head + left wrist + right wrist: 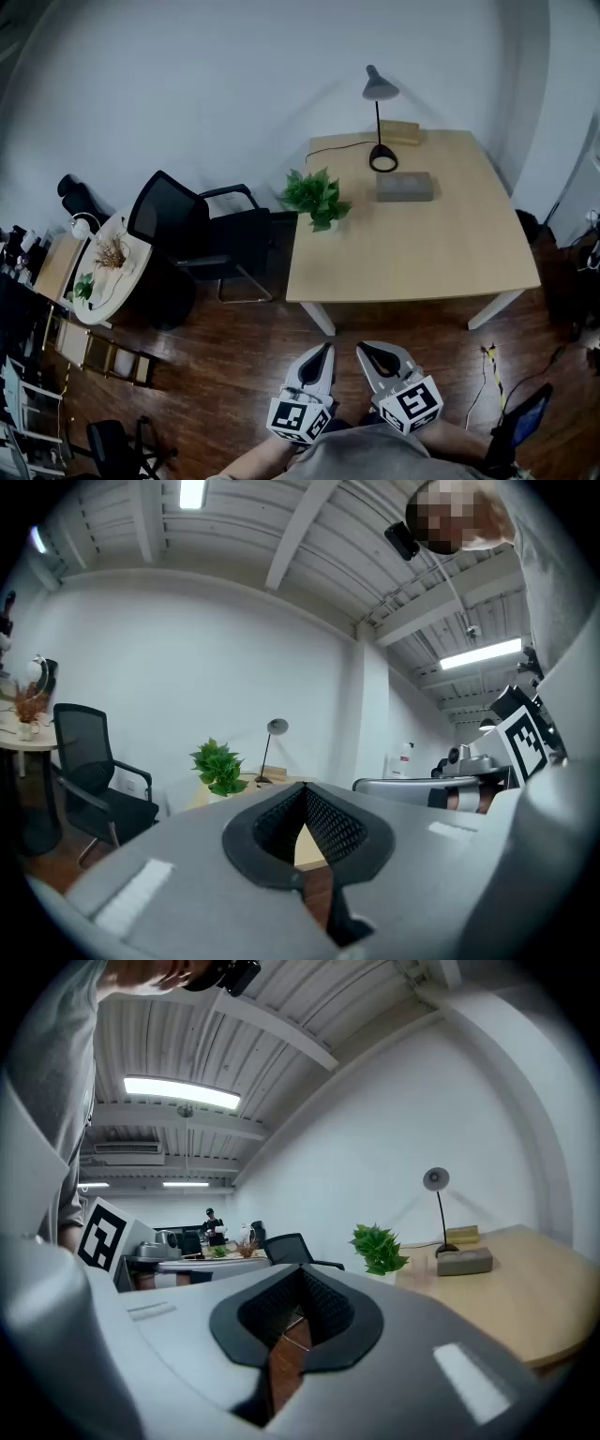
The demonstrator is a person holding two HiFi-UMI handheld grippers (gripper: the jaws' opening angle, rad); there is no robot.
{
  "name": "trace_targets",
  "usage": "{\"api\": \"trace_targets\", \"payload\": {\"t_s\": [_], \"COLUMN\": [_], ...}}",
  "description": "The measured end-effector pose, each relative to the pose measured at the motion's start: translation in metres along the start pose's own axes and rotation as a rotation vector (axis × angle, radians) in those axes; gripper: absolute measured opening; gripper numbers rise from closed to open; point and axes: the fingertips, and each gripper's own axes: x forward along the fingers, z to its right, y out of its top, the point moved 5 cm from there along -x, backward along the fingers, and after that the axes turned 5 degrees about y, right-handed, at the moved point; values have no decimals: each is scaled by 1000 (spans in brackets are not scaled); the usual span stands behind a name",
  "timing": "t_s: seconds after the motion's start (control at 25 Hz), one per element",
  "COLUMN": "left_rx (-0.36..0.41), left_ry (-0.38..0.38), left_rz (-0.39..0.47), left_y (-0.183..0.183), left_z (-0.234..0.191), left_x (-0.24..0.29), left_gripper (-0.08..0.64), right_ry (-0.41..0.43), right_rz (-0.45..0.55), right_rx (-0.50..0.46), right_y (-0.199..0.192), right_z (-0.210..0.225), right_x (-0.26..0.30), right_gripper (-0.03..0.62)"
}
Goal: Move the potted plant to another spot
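A small potted plant (316,200) with green leaves in a white pot stands near the left edge of a light wooden table (412,253). The plant (219,767) shows far off in the left gripper view, and the plant (379,1249) likewise in the right gripper view. My left gripper (322,355) and right gripper (371,354) hang side by side over the floor, well short of the table's near edge. Both are shut with nothing between their jaws.
A black desk lamp (380,122), a grey block (404,186) and a tan box (399,132) sit on the table's far part. A black office chair (202,234) stands left of the table. A round white side table (112,267) with plants is further left. Cables (494,375) lie on the dark wood floor.
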Motion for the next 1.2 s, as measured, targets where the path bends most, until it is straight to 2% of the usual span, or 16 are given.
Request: {"api": "trace_targets", "payload": {"t_s": [0.16,0.44,0.64,0.92,1.2], "left_rx": [7,0,-33,-47,-51], "left_ry": [30,49,30,-29,-32], "left_rz": [5,-4,-7,1,-89], "left_y": [7,6,5,24,9], "left_z": [-16,-56,-106,-173,-217], "left_x": [43,104,158,236,277], "left_gripper": [0,0,0,0,0], "right_ry": [10,2,-44,-105,-168], "right_rz": [3,-20,-58,-103,-171], "right_rx": [-34,-34,-35,-69,-17], "right_y": [11,11,10,20,6], "right_z": [40,94,130,181,214], "right_x": [27,80,133,211,250], "right_gripper": [0,0,0,0,0]}}
